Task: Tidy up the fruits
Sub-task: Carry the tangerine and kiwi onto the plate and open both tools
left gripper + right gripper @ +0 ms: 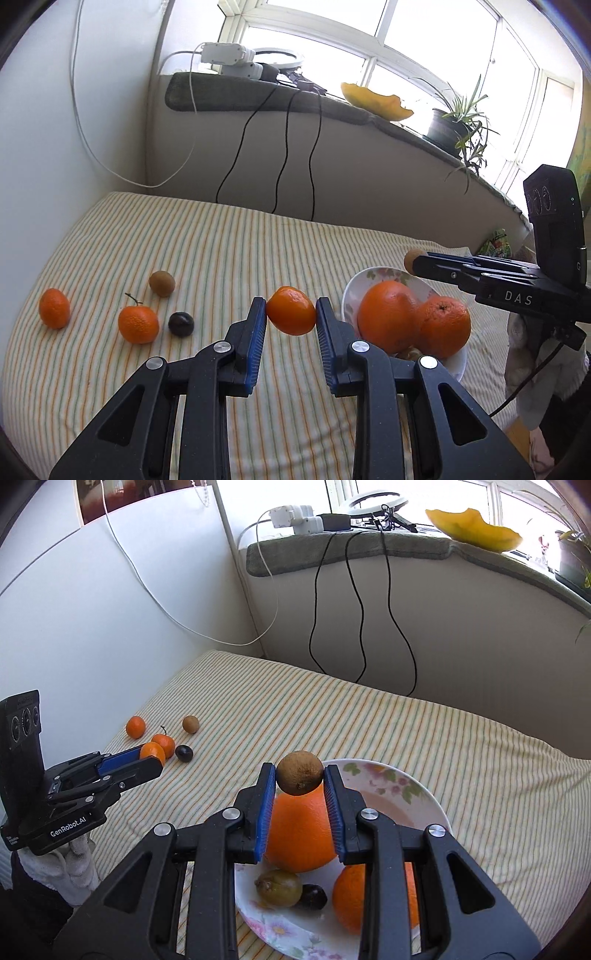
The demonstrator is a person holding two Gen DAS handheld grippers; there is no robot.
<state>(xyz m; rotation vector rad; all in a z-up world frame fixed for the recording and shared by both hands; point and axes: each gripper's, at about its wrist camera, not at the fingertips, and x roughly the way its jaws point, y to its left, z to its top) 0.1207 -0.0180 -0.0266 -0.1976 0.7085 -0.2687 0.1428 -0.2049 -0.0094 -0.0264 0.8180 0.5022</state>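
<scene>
The left tongs [291, 317] were clamped on a mandarin [291, 310] above the striped bed [221, 251], beside the flowered plate [424, 805]. The right tongs [300, 775] gripped a kiwi [300, 772] over the plate's 2 oranges. Both fruits looked light and soft-skinned, likely to bruise; a gentle hold across the widest part seemed safest.

"DAS" in white on the black body of the right gripper [410, 263], seen from the left wrist. "GenRobot.AI" in white on the base of the left gripper [153, 757], seen from the right wrist; small print beside it too tiny to read.
</scene>
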